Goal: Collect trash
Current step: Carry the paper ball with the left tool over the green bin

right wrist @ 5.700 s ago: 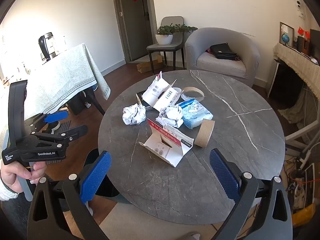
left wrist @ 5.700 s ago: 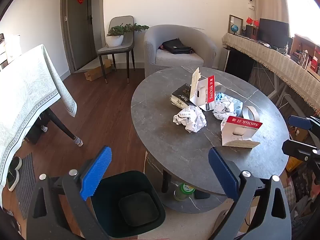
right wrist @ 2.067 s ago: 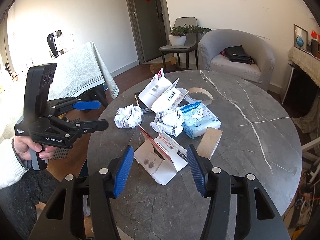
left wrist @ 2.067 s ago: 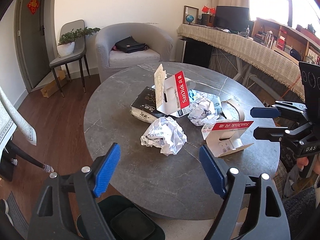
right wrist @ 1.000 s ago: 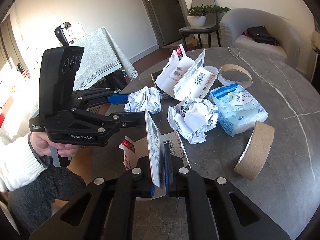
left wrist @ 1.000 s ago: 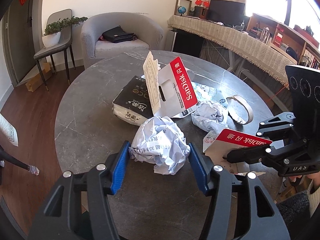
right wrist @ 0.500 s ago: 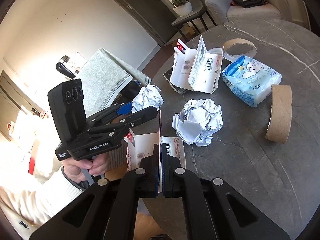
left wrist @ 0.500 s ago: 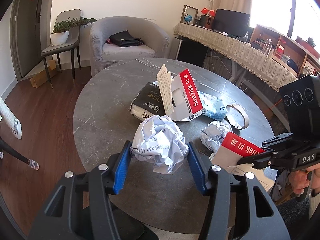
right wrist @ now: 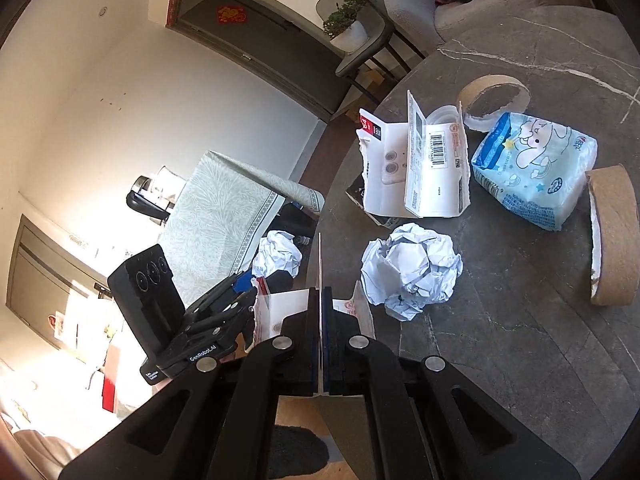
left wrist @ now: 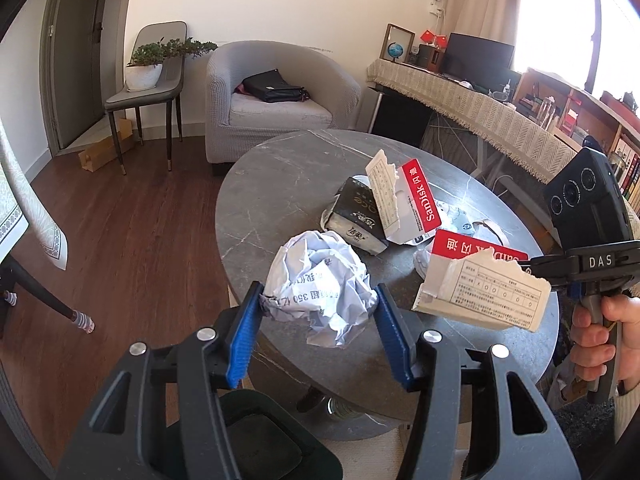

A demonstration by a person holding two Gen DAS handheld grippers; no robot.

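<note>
My left gripper [left wrist: 318, 322] is shut on a crumpled white paper ball [left wrist: 320, 280] and holds it up off the round grey table [left wrist: 280, 192], over its near edge. It also shows in the right wrist view [right wrist: 278, 258]. My right gripper [right wrist: 321, 320] is shut on an opened red-and-white SanDisk card package [right wrist: 280, 316], seen in the left wrist view [left wrist: 480, 288] held above the table's right side. A dark green trash bin [left wrist: 256, 440] stands on the floor below my left gripper.
On the table lie a second crumpled paper ball [right wrist: 412, 272], another opened SanDisk package [right wrist: 416, 164], a black pack [left wrist: 356, 216], a blue tissue pack [right wrist: 536, 168] and two cardboard tape rings [right wrist: 612, 236]. An armchair [left wrist: 276, 96] and a chair [left wrist: 148, 92] stand beyond.
My left gripper has lifted the paper ball off the table and drawn back toward the near edge. My right gripper has raised and tilted the card package.
</note>
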